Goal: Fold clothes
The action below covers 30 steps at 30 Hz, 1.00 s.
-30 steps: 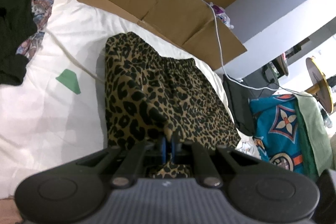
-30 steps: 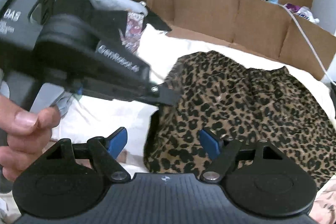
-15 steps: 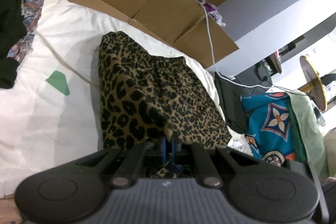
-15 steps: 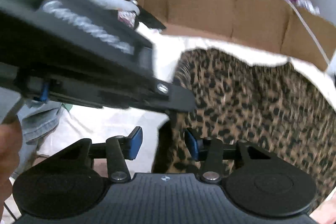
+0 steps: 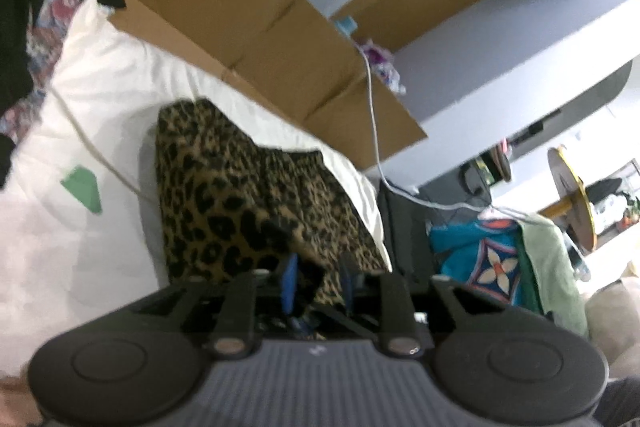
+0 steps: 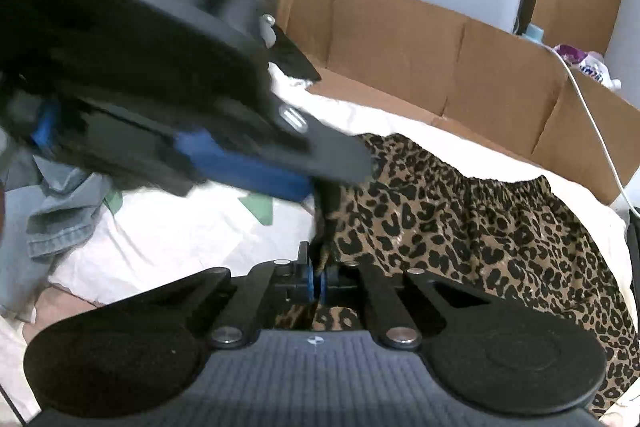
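Here the leopard-print garment [image 6: 460, 227], a thin, soft fabric in tan with black blotches and a gathered elastic waistband, lies spread on a white bed sheet [image 6: 168, 239] straight ahead of both claws. The right claw [image 6: 316, 285] has its blue pads pressed together on a pinched-up fold at the garment's near left edge; the cloth rises in a small peak just above the pads and more of it shows below them. The left claw [image 5: 316, 283] sits over that same near edge, its jaws opening, with a dark fold of the print between the two blue pads but no clear press on it. Seen from the right wrist, the left claw [image 6: 248, 171] crosses the upper left as a big blurred black body with one flat blue finger reaching toward the garment's left corner.

Beyond the garment, at the far side of the bed, stands a wall of flattened brown cardboard [image 5: 248, 27], creased into panels. A thin white cable [image 5: 374, 131] hangs down across it, to the right of the left claw's line. To the left of the left claw, on the sheet, lies a small green patch [image 5: 82, 189], and further left a dark garment with a floral piece [image 5: 36, 39]. Left of the right claw a heap of grey-blue denim [image 6: 60, 219] is crumpled. Far right of the left claw hangs a bright turquoise patterned cloth [image 5: 480, 259].
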Each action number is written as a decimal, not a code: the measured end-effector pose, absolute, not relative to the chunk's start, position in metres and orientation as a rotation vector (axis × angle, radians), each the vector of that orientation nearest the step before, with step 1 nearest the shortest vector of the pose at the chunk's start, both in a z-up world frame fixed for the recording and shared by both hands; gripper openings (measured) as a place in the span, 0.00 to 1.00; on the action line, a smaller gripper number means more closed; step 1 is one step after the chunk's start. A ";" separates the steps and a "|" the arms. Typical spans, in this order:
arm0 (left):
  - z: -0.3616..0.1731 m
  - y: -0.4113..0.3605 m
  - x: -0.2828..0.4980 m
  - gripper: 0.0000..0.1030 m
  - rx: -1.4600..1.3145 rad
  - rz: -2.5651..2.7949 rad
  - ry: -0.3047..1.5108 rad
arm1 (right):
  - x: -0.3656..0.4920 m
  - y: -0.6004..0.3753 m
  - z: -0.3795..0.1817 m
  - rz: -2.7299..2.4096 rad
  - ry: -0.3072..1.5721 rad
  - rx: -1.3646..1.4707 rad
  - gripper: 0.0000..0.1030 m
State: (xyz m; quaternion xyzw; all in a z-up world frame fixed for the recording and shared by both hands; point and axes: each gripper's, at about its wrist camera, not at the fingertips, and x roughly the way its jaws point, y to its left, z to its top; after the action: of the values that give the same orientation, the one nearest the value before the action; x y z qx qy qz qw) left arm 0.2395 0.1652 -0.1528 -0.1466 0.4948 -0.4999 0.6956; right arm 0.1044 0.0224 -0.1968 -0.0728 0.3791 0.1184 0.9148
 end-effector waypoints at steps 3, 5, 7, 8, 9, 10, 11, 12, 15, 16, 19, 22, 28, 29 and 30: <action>-0.156 0.165 0.244 0.36 -0.296 -1.041 1.086 | 0.112 0.010 -0.195 0.259 0.823 -0.144 0.01; -0.162 0.165 0.247 0.36 -0.316 -1.005 1.099 | 0.119 0.003 -0.190 0.279 0.833 -0.155 0.01; -0.167 0.164 0.249 0.36 -0.318 -0.971 1.106 | 0.125 -0.001 -0.185 0.316 0.841 -0.179 0.01; -0.169 0.164 0.250 0.36 -0.317 -0.954 1.111 | 0.127 -0.003 -0.181 0.345 0.843 -0.197 0.01; -0.171 0.164 0.251 0.36 -0.317 -0.937 1.116 | 0.130 -0.003 -0.177 0.370 0.858 -0.222 0.01; -0.172 0.165 0.251 0.36 -0.319 -0.924 1.120 | 0.132 -0.002 -0.175 0.393 0.872 -0.252 0.01; -0.174 0.166 0.251 0.36 -0.318 -0.917 1.119 | 0.135 0.000 -0.172 0.428 0.881 -0.294 0.01; -0.175 0.166 0.251 0.36 -0.310 -0.909 1.119 | 0.138 0.002 -0.170 0.466 0.888 -0.338 0.01; -0.181 0.164 0.248 0.36 -0.284 -0.881 1.131 | 0.145 0.003 -0.171 0.521 0.906 -0.381 0.01; -0.184 0.163 0.247 0.36 -0.276 -0.872 1.139 | 0.147 0.003 -0.172 0.533 0.909 -0.385 0.01; -0.192 0.160 0.244 0.36 -0.240 -0.846 1.160 | 0.146 -0.004 -0.174 0.556 0.888 -0.348 0.01; -0.198 0.159 0.242 0.36 -0.203 -0.821 1.187 | 0.135 -0.014 -0.178 0.578 0.823 -0.354 0.01; -0.219 0.148 0.232 0.36 -0.081 -0.814 1.268 | 0.122 -0.057 -0.189 0.548 0.751 -0.268 0.01; -0.223 0.144 0.229 0.36 -0.061 -0.817 1.282 | 0.120 -0.067 -0.189 0.529 0.743 -0.242 0.01; -0.226 0.139 0.225 0.36 -0.038 -0.829 1.294 | 0.117 -0.075 -0.189 0.514 0.736 -0.214 0.01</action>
State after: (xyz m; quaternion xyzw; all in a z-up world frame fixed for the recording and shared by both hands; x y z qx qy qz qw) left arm 0.2250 0.1388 -0.2262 -0.0172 0.5851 -0.3748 0.7189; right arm 0.1175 -0.0752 -0.1893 -0.1030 0.3549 0.2480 0.8955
